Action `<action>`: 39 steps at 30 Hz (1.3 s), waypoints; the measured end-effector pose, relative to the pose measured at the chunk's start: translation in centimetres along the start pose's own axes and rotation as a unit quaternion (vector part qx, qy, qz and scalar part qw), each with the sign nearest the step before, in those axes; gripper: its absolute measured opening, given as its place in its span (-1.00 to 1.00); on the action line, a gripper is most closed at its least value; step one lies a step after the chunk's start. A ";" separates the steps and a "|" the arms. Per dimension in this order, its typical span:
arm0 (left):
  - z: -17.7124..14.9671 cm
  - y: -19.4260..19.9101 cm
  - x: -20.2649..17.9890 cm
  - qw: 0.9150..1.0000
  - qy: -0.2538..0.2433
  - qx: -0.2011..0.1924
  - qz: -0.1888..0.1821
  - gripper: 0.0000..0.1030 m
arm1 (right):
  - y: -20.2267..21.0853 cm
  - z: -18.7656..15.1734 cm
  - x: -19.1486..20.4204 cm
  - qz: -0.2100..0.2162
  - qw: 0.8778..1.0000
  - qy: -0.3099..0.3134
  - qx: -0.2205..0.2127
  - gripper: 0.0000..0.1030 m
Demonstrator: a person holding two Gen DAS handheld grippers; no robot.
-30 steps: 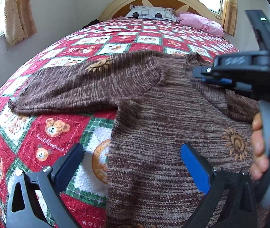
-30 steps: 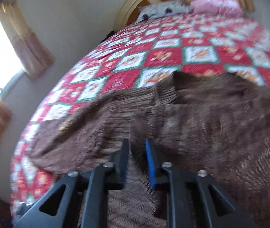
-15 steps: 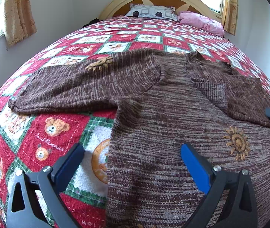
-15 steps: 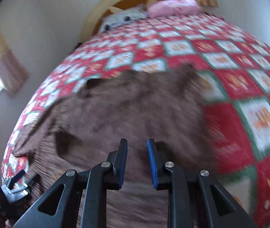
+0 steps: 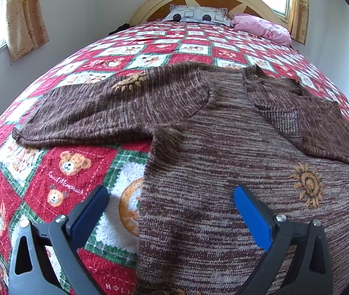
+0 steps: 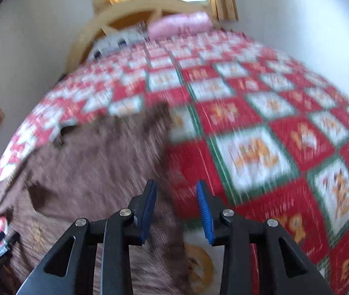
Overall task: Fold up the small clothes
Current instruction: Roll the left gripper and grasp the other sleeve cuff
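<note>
right tool [image 6: 175, 209] swung off sweater [image 5: 223, 159] – onto quilt [image 6: 260, 152]

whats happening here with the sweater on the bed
A person with a handheld tool in each hand is folding a brown knit sweater on a red and green bear-print quilt. One sleeve lies folded across the body; the other sleeve is spread out. The left tool and right tool are open, holding nothing.

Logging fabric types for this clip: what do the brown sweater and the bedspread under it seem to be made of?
Brown sweater: looks like a soft marled knit, matte, with visible ribbing and streaked yarn; embroidered orange suns. Bedspread: seems a plush, fleecy woven blanket, judging by its fuzzy pile and slightly blurred bear pattern. Exact fibres can't be told.
</note>
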State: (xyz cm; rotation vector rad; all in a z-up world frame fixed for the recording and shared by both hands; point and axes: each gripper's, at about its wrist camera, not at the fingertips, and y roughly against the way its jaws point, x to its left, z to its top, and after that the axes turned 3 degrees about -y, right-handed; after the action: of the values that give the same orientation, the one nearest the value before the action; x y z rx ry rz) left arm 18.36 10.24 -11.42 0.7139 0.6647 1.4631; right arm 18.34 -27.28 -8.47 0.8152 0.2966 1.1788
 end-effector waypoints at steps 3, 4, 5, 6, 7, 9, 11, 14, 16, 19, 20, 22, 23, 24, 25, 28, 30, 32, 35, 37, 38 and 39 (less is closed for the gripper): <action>0.0 0.0 0.0 1.000 0.001 0.001 0.002 1.00 | 0.4 0.7 2.9 0.038 0.999 0.020 -0.013 -0.34; 0.0 0.0 0.0 1.000 0.000 0.001 0.003 1.00 | 0.1 0.5 4.0 0.053 0.998 0.025 -0.006 -0.34; 0.0 0.0 0.0 1.000 0.000 0.001 0.004 1.00 | -0.6 0.1 5.4 0.073 0.997 0.031 0.010 -0.34; 0.0 0.0 0.0 1.000 0.000 0.001 0.005 1.00 | -1.5 -0.4 7.1 0.101 0.994 0.040 0.032 -0.34; 0.0 0.0 0.0 1.000 0.000 0.001 0.006 1.00 | -2.1 -1.2 8.8 0.122 0.990 0.051 0.049 -0.36; 0.0 0.0 0.0 1.000 0.002 0.000 0.005 1.00 | -3.7 -3.0 12.8 0.145 0.982 0.090 0.076 -0.39; 0.0 0.1 0.2 1.000 0.005 -0.001 0.001 1.00 | -4.9 -4.7 16.4 0.169 0.973 0.121 0.101 -0.39; 0.3 0.9 1.4 1.000 0.015 0.001 -0.005 1.00 | -4.9 -5.9 19.3 0.172 0.966 0.165 0.097 -0.35; 0.6 2.4 3.7 0.999 0.041 -0.022 0.004 1.00 | -4.3 -5.7 18.9 0.182 0.965 0.165 0.089 -0.36; 1.5 4.7 8.4 0.990 0.094 -0.084 0.058 1.00 | -2.2 -4.9 15.8 0.188 0.973 0.128 0.038 -0.19; 1.9 4.9 10.1 0.986 0.113 -0.095 0.080 1.00 | -2.0 -4.9 15.2 0.184 0.976 0.117 0.025 0.07; 2.8 4.4 13.0 0.979 0.147 -0.091 0.110 1.00 | -2.0 -4.9 13.2 0.184 0.979 0.083 0.006 0.29; 3.3 4.0 14.5 0.975 0.166 -0.087 0.119 1.00 | -2.2 -5.0 12.6 0.188 0.980 0.069 0.010 0.29; 3.6 3.4 15.9 0.972 0.182 -0.084 0.126 1.00 | -2.7 -5.2 12.2 0.194 0.979 0.057 0.028 0.29; 4.0 2.6 17.6 0.966 0.204 -0.073 0.140 1.00 | -3.3 -5.3 12.1 0.197 0.978 0.049 0.044 0.29; 4.0 0.3 21.1 0.953 0.269 -0.044 0.132 0.90 | -3.6 -5.6 12.1 0.197 0.978 0.045 0.059 0.29; 3.8 -1.1 22.5 0.948 0.298 -0.023 0.112 0.71 | -3.4 -5.8 12.3 0.196 0.978 0.050 0.058 0.29; 3.6 -2.8 23.0 0.945 0.313 0.003 0.098 0.61 | -3.6 -5.8 12.3 0.194 0.978 0.051 0.062 0.29; 4.1 -3.1 21.8 0.949 0.291 -0.006 0.123 0.60 | -3.7 -5.9 12.1 0.197 0.977 0.045 0.065 0.29; 4.2 -3.3 21.4 0.951 0.287 -0.010 0.118 0.42 | -3.7 -6.0 12.0 0.197 0.977 0.043 0.067 0.29; 4.3 -3.5 21.2 0.951 0.284 -0.013 0.122 0.33 | -3.7 -6.0 12.0 0.196 0.977 0.043 0.068 0.29; 4.4 -3.7 21.3 0.951 0.281 -0.014 0.126 0.08 | -3.6 -6.1 12.0 0.195 0.977 0.044 0.068 0.29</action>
State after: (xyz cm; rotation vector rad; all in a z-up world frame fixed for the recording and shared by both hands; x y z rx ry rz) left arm 24.28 31.47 -10.85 0.3597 1.0078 1.9353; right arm 21.80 -14.45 -12.81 0.9697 0.2998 1.5791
